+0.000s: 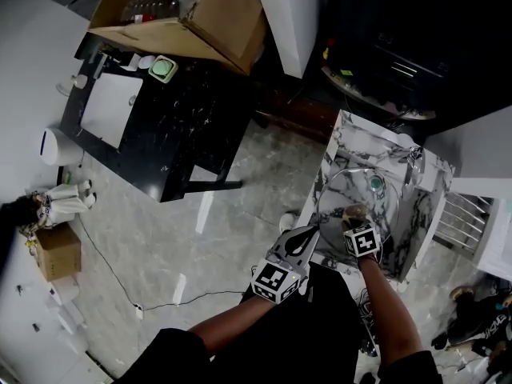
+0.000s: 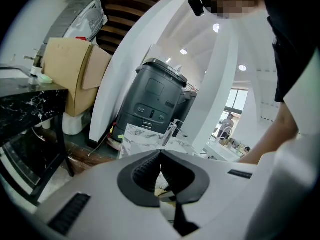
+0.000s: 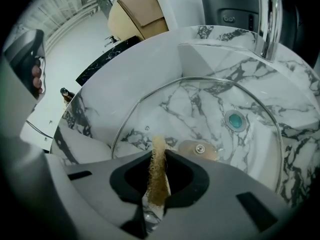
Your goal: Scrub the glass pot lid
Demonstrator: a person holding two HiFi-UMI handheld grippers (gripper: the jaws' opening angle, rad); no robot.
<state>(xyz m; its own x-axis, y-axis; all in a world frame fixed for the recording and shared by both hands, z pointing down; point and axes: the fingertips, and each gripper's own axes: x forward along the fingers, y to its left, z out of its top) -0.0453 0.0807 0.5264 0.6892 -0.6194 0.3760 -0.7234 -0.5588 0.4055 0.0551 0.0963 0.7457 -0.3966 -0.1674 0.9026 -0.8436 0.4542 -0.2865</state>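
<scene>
The round glass pot lid [image 3: 200, 109] lies tilted in the white marble sink [image 3: 125, 84], its tan knob [image 3: 198, 150] showing through the glass. My right gripper [image 3: 159, 154] is shut on a tan scrub sponge [image 3: 158, 179], whose edge presses on the lid near the knob. In the head view the right gripper [image 1: 353, 214] is over the lid [image 1: 380, 214]. The left gripper [image 1: 308, 234] reaches the lid's near left rim. In its own view the left gripper [image 2: 161, 153] has its tips together, with nothing visible between them.
A chrome faucet [image 3: 267, 24] stands at the sink's far side, above the teal drain [image 3: 234, 120]. A black marble table [image 1: 184, 126] with an open cardboard box [image 1: 192, 22] stands to the left. A grey machine [image 2: 150, 104] stands behind the sink. A smaller box [image 1: 58, 250] sits on the floor.
</scene>
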